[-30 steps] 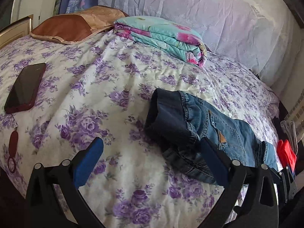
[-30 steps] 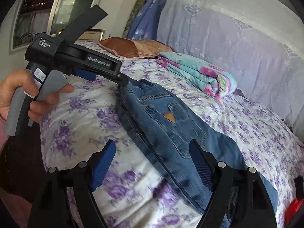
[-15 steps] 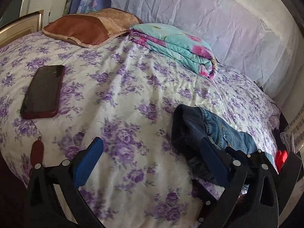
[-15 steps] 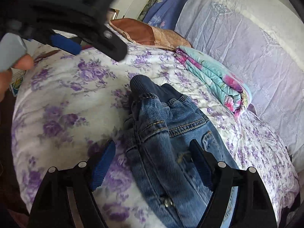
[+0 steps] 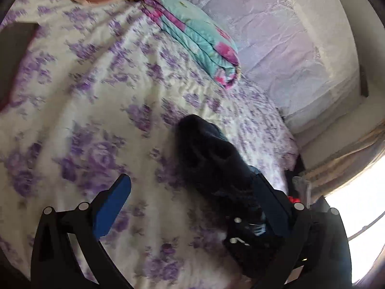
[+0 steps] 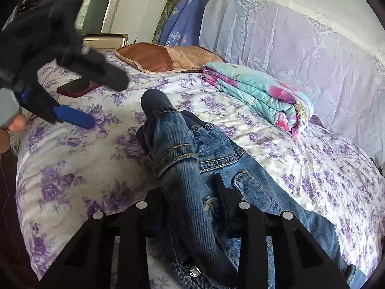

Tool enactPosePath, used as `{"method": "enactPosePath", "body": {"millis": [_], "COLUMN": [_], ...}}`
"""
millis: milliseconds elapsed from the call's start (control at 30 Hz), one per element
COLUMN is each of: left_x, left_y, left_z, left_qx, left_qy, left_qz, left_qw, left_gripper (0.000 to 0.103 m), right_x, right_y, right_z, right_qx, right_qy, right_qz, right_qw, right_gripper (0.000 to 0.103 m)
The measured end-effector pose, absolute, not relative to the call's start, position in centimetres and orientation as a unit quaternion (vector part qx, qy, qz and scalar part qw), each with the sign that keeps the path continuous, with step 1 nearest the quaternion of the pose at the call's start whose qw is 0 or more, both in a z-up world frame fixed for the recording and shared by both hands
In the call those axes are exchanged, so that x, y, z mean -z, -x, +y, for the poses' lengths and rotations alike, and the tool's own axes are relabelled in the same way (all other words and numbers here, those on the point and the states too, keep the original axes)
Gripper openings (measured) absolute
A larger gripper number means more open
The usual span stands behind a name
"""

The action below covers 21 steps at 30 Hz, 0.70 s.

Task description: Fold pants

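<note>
The blue jeans (image 6: 211, 159) lie bunched on the floral bedspread (image 6: 79, 163). My right gripper (image 6: 192, 200) is shut on a fold of the jeans near the waistband, denim running between its fingers. In the left wrist view the jeans (image 5: 211, 159) look dark and blurred, to the right of the open jaws. My left gripper (image 5: 190, 204) is open and empty, above the bedspread (image 5: 96, 110); it also shows in the right wrist view (image 6: 72, 91), up at the left, held by a hand.
A folded turquoise and pink blanket (image 6: 259, 94) and a brown pillow (image 6: 163, 57) lie at the back of the bed. A dark phone (image 6: 77, 86) lies at the left. Lilac lace cloth (image 6: 300, 38) covers the headboard side. The bed edge drops off at the left.
My right gripper has closed on a fold of the jeans. My left gripper has swung up and over the bed, still open; its view is motion-blurred.
</note>
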<state>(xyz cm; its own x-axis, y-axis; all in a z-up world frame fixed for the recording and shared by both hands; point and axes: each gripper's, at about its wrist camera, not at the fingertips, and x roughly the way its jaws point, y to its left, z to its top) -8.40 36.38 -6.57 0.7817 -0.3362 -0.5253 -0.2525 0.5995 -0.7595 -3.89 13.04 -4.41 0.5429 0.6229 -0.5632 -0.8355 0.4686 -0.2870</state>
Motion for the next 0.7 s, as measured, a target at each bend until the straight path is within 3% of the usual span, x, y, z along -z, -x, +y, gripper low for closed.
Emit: {"method": "enactPosePath", "body": {"millis": [367, 467, 533, 700], "left_x": [9.5, 9.8, 9.3, 8.9], "left_y": [-0.1, -2.3, -2.9, -3.0], "left_z": [34.0, 34.1, 34.2, 34.7], "left_qx": [0.155, 0.175, 0.187, 0.197], "left_qy": [0.507, 0.513, 0.506, 0.502], "left_qz": [0.390, 0.397, 0.394, 0.403], "left_qw": [0.753, 0.741, 0.744, 0.739], "left_gripper": [0.099, 0.098, 0.098, 0.090], "right_x": [3.8, 3.8, 3.8, 2.1], "right_y": [4.8, 5.1, 5.8, 8.9], "right_z": [11.9, 11.6, 11.3, 10.5], "right_qx": [-0.433, -0.434, -0.424, -0.420], "right_qy": [0.257, 0.258, 0.270, 0.286], "right_qz": [0.175, 0.176, 0.171, 0.120], "right_qw": [0.846, 0.845, 0.847, 0.853], "right_gripper": [0.033, 0.036, 0.062, 0.075]}}
